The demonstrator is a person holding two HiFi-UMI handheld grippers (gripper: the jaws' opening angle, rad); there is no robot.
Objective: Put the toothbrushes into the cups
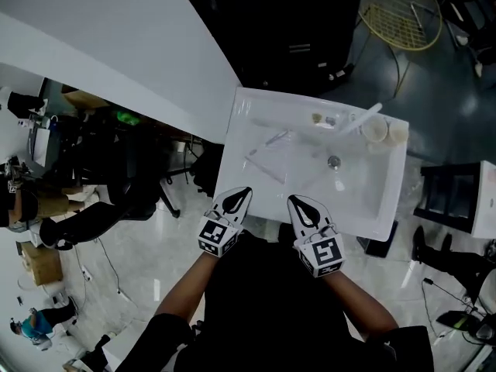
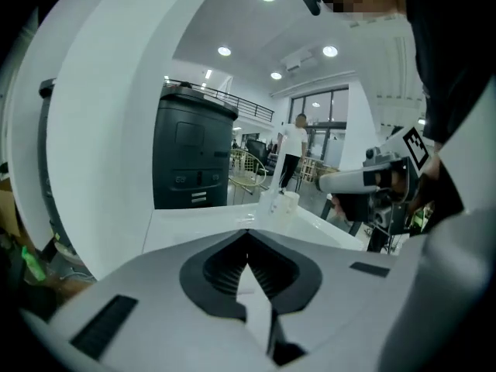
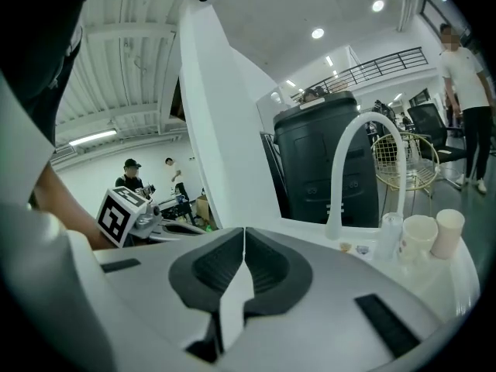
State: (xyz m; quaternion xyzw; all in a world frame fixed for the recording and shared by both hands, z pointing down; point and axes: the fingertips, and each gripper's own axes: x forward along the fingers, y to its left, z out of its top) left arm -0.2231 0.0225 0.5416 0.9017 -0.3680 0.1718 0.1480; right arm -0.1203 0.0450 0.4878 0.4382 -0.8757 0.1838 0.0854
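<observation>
Two claws are at the near edge of the white sink (image 1: 364, 201), side by side. The left claw (image 1: 236, 200) and the right claw (image 1: 304, 208) are both closed tight, with nothing between the jaws. The toothbrushes (image 1: 265, 170) lie in the left part of the sink, just beyond the left claw and apart from it. The cups (image 1: 377, 130) stand at the far right corner, beside the faucet (image 1: 361, 120).

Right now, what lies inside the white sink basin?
Toothbrushes lie at its left, the drain in the middle. The left gripper and right gripper cover part of its near edge.
</observation>
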